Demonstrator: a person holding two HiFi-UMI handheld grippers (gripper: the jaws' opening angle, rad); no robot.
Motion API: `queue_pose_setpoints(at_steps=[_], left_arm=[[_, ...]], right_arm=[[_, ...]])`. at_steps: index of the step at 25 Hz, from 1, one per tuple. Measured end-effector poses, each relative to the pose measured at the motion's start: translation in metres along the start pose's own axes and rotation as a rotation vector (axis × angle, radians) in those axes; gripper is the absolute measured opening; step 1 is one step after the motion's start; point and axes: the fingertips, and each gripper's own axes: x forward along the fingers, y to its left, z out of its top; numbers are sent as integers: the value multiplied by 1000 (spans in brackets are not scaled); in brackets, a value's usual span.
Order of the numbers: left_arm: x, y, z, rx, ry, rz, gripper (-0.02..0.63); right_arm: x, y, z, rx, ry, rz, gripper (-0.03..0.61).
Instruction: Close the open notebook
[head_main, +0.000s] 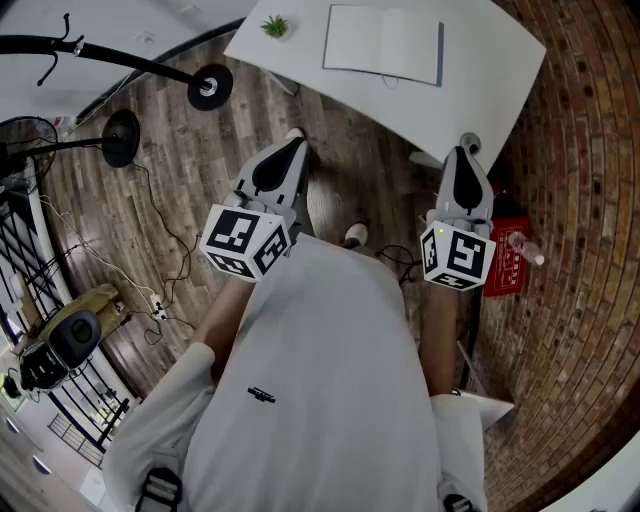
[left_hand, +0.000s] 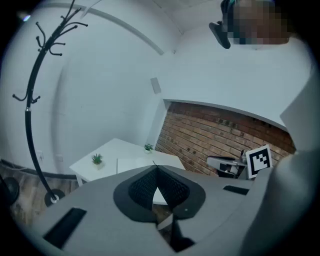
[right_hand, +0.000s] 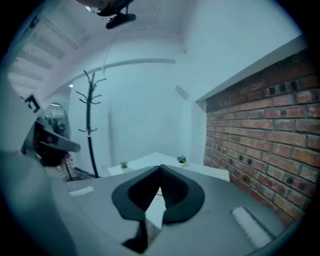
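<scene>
The open notebook (head_main: 383, 45) lies flat on the white table (head_main: 490, 60) at the top of the head view, its pale pages facing up. In the left gripper view the notebook (left_hand: 136, 164) shows as a pale rectangle just beyond the jaws. My left gripper (head_main: 292, 140) is held over the wooden floor short of the table's near edge; its jaws meet at the tips with nothing between them (left_hand: 156, 166). My right gripper (head_main: 468, 147) hangs close by the table's near right corner, also shut and empty (right_hand: 160, 166).
A small potted plant (head_main: 276, 26) stands on the table left of the notebook. A black coat stand (head_main: 120, 60) with a round base (head_main: 210, 87) is at the left. A red box (head_main: 508, 262) and a bottle (head_main: 525, 247) sit by the brick wall. Cables cross the floor.
</scene>
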Motion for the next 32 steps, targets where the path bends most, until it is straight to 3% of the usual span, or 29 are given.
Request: queue_pose_setpoints(at_steps=[4, 8, 14, 22, 32], left_arm=[[-21, -80, -40, 19, 28, -25, 3], [-46, -132, -37, 47, -15, -48, 3], [-83, -135, -50, 43, -19, -18, 3], [-108, -138, -47, 28, -72, 25, 3], [-112, -169, -66, 30, -52, 35, 3]], right_arm=[[-82, 15, 8, 15, -58, 160, 12], [-150, 2, -5, 57, -50, 167, 11], [-194, 1, -27, 109, -15, 155, 12], [-209, -1, -7, 163, -136, 171, 11], [-237, -27, -11, 173, -186, 138, 11]])
